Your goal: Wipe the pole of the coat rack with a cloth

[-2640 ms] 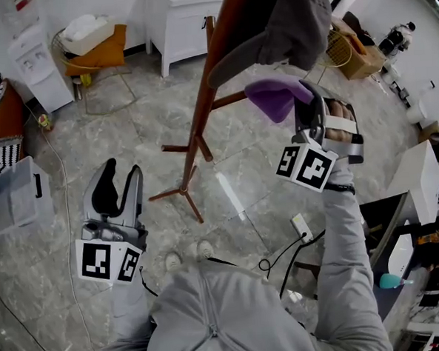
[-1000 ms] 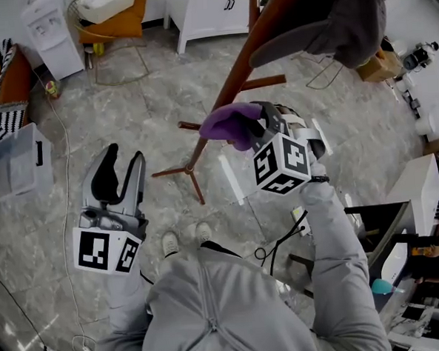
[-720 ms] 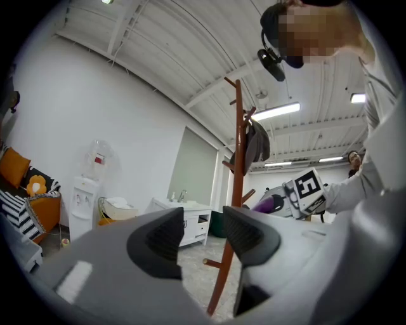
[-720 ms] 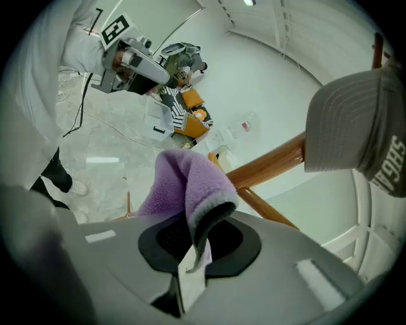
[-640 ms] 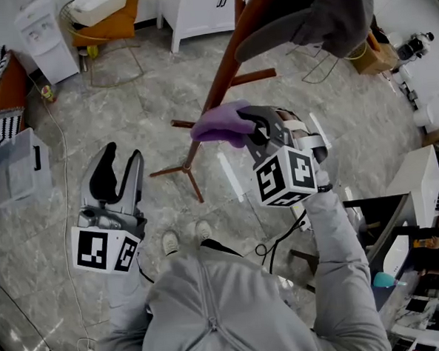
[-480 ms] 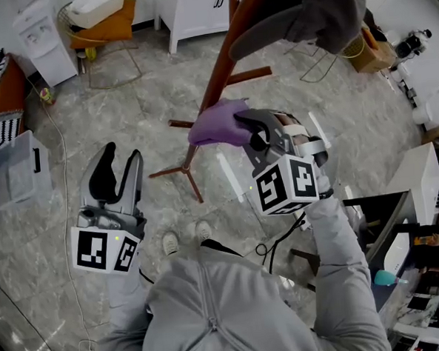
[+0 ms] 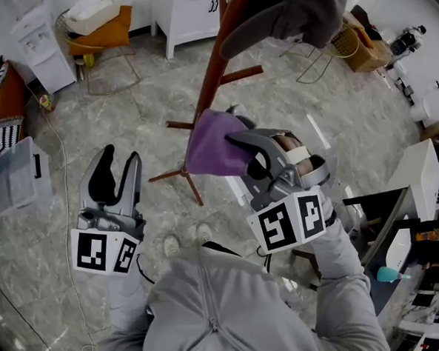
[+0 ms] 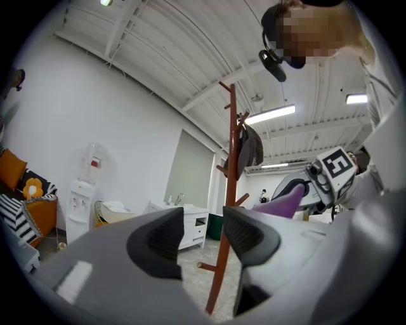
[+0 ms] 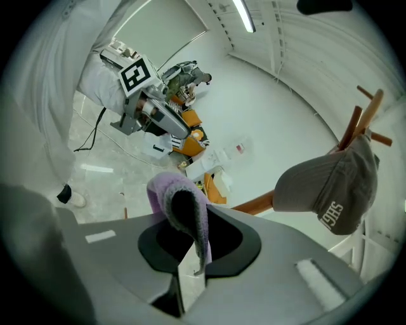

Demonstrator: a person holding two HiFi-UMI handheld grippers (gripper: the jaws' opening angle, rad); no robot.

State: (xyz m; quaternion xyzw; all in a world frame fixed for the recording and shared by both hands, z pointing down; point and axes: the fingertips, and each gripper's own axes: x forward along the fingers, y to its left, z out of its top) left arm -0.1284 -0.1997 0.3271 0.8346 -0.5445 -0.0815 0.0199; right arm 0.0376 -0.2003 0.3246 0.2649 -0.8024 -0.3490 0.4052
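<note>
The right gripper (image 7: 241, 142) is clamped on the purple cloth (image 7: 212, 145); its own view shows a fold of the cloth (image 9: 182, 193) pinched between the two jaws, with the rest bunched above them. Over the last few seconds this gripper has travelled down the reddish-brown pole (image 7: 215, 73) of the coat rack. It began up near the grey cap (image 7: 292, 9) hanging at the top, to the right of the pole. Now the cloth sits lower, against the pole as far as the head view shows, just above the short pegs that branch out near the feet. The cloth has also spread out, from a small wad into a broader, flatter sheet facing the camera. The left gripper (image 7: 120, 158) has hardly shifted: it is held low at the person's left, well apart from the rack, jaws spread with nothing between them. In its own view the pole (image 8: 231, 190) stands beyond the gap, on the marbled floor (image 7: 127, 117).
</note>
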